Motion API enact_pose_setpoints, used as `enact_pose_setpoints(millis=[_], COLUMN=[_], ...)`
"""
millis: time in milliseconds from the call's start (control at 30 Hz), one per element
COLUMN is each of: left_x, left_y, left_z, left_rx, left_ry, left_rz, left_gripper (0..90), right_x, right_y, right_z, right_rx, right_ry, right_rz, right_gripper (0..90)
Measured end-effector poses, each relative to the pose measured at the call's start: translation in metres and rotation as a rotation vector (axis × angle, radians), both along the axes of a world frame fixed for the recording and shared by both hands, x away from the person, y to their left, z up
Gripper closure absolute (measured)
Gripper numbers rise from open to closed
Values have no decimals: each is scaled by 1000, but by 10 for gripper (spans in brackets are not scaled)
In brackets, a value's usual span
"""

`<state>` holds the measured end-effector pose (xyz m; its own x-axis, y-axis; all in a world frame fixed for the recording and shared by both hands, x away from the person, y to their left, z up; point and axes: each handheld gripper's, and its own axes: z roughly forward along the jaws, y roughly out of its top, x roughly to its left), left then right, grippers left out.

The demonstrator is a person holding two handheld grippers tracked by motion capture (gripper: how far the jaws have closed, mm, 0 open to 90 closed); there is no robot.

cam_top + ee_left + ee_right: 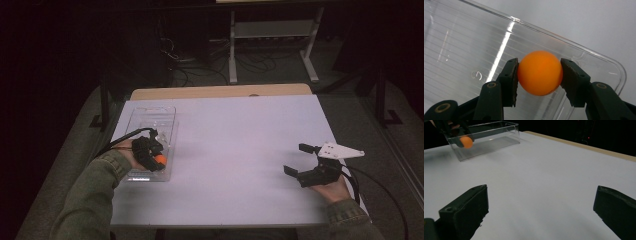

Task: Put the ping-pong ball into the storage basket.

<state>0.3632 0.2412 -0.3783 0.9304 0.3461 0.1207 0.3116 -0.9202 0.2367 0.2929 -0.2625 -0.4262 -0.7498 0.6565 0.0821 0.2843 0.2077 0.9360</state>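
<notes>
Dark surroundings are seen beyond the white surface (235,150), with a metal stand and loose cables on the floor behind it. Near the left edge of the surface a clear plastic container (150,116) is placed, long side running away from the person. An orange ball (540,73) is gripped between the jaws of the left tool (155,159), both pads pressed to its sides, low inside the near end of the container; contact with the container floor cannot be judged. From the right gripper view the ball (466,142) is seen through the container's wall (489,141). The right tool (300,162) is held at the right side of the surface, well apart from the container, jaws spread wide and nothing between them.
</notes>
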Motion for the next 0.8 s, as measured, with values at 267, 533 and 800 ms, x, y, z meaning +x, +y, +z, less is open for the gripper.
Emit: enact_pose_setpoints(millis=[267,533,800], left_x=[0,0,-1], left_y=[0,4,8], left_z=[-1,2,6], left_rx=[17,6,-6], left_ry=[-22,-42,-69], left_rz=[7,32,54], left_gripper=[473,401,340], right_x=[0,0,0], right_y=[0,0,0], right_z=[0,0,0], right_rx=[0,1,-2], right_ry=[0,0,0], right_rz=[0,0,1], right_gripper=[0,0,0])
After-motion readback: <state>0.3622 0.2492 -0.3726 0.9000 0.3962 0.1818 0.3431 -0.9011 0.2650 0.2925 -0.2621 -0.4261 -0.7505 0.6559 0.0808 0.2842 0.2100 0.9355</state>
